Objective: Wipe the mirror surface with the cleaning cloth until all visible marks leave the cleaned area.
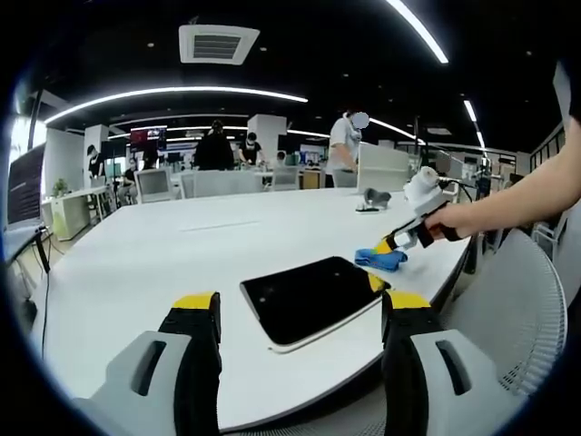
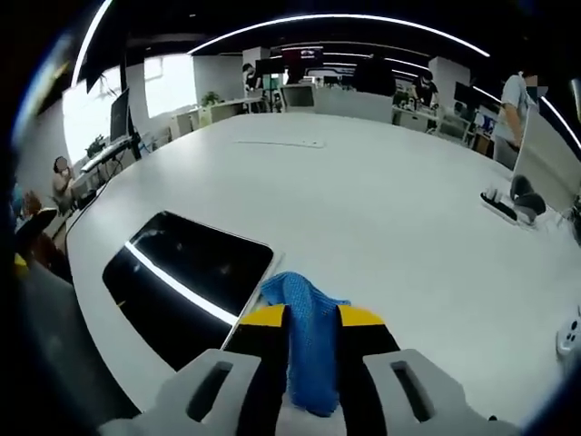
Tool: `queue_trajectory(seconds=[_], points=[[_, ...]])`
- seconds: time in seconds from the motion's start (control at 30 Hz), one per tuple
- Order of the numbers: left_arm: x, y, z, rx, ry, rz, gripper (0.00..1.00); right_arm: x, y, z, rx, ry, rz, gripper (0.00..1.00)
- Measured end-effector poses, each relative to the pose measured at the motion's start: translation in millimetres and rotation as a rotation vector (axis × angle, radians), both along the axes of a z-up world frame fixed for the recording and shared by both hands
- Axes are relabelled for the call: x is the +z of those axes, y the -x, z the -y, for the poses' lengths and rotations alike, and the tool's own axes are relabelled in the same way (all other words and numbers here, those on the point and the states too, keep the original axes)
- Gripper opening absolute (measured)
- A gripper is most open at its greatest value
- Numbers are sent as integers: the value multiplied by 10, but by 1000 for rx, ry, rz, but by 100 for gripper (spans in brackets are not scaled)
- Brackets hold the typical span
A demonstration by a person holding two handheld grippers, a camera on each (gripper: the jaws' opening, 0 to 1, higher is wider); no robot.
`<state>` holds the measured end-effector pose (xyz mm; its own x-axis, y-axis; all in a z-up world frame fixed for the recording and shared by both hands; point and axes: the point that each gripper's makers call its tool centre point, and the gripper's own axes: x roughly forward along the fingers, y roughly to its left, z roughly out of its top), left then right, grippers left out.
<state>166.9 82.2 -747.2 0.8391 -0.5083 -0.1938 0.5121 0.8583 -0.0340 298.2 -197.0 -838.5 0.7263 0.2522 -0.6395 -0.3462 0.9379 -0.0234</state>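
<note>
beside mirror [image 2: 186,282] edge, right gripper [image 2: 313,329] pinches cloth [image 2: 307,331].

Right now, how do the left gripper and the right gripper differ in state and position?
The left gripper is open and holds nothing; the right gripper is shut on the blue cloth. The left gripper hovers in front of the dark mirror, while the right gripper holds the cloth by the mirror's edge on the white table. Both have yellow-tipped black jaws.

Dark mirror [image 1: 313,298] on white table [image 1: 136,272], right gripper [image 1: 392,243] clamping blue cloth [image 1: 381,260] beside it
</note>
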Motion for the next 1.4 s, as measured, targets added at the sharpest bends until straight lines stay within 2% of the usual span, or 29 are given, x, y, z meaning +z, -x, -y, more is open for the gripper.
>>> queue_trajectory(seconds=[0.03,0.1,0.17,0.3,0.4,0.53,0.73,0.9,1.0,1.13,1.3,1.4], points=[[-2,-2,-4,0,0,1,70,86,16,-21,5,-8,25,11],[-2,-3,-6,1,0,1,70,162,73,-41,15,-15,26,13],[-1,-7,-8,0,1,2,70,294,93,-12,8,-7,71,13],[-1,-8,-13,-1,3,4,70,542,221,6,-9,-37,121,15],[-1,-11,-17,-1,3,5,70,689,368,33,-12,-46,154,17],[9,-11,-19,-2,8,11,70,812,570,88,-62,-85,188,26],[7,-14,-18,-2,8,11,70,804,853,194,-101,-102,177,33],[4,-14,-18,-2,8,11,70,785,1060,129,-92,-112,176,42],[1,-13,-18,-2,8,10,70,749,1138,98,-86,-104,180,53],[13,-13,-17,-4,15,16,70,679,1229,50,-100,-136,169,63],[20,-16,-24,1,16,22,70,689,1244,107,-134,-103,215,86],[18,-16,-22,0,15,21,70,685,1265,89,-143,-135,225,92]])
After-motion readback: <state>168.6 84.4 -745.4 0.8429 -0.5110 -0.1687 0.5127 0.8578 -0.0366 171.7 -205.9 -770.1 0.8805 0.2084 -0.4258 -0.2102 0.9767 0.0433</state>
